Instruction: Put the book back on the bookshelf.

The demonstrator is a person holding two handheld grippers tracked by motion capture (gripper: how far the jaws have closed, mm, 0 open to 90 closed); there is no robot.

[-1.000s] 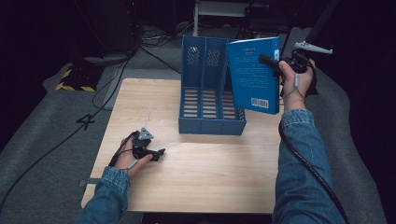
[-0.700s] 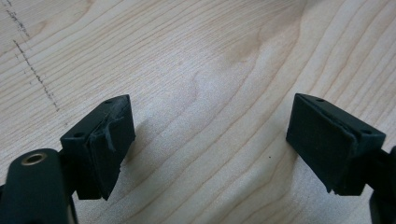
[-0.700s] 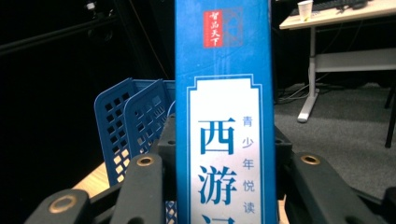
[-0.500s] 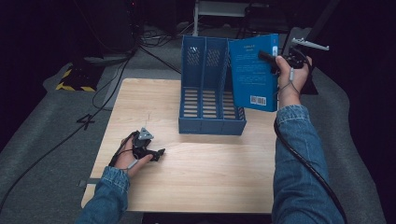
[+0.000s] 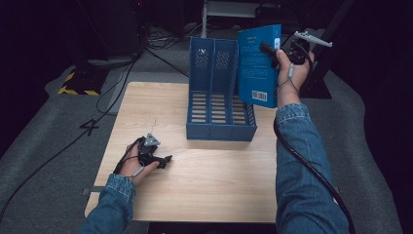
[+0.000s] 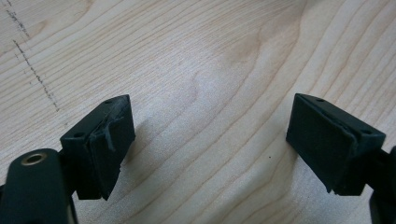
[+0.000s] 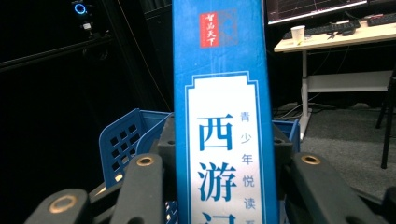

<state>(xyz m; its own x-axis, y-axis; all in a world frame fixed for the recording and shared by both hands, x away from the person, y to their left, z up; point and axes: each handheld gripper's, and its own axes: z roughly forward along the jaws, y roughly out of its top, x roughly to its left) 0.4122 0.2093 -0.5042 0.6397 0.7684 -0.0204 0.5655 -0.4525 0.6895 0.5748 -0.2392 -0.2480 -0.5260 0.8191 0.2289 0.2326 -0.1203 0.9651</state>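
A blue book (image 5: 258, 66) hangs upright in the air over the right end of the blue file rack (image 5: 219, 92), with my right gripper (image 5: 272, 48) shut on its upper edge. Its spine (image 7: 219, 116), printed with Chinese characters, stands clamped between the black jaws in the right gripper view, the rack's (image 7: 121, 140) top edge behind it. My left gripper (image 5: 163, 160) rests low on the wooden table (image 5: 214, 180) at the front left. Its pads (image 6: 107, 140) stand wide apart with bare wood between them.
The rack has two upright slots and stands at the table's back middle. Cables lie on the grey floor behind and left of the table. A desk (image 7: 336, 35) with a cup stands far off in the right gripper view.
My right gripper has carried the book a little farther back and up over the rack. The left gripper has stayed put.
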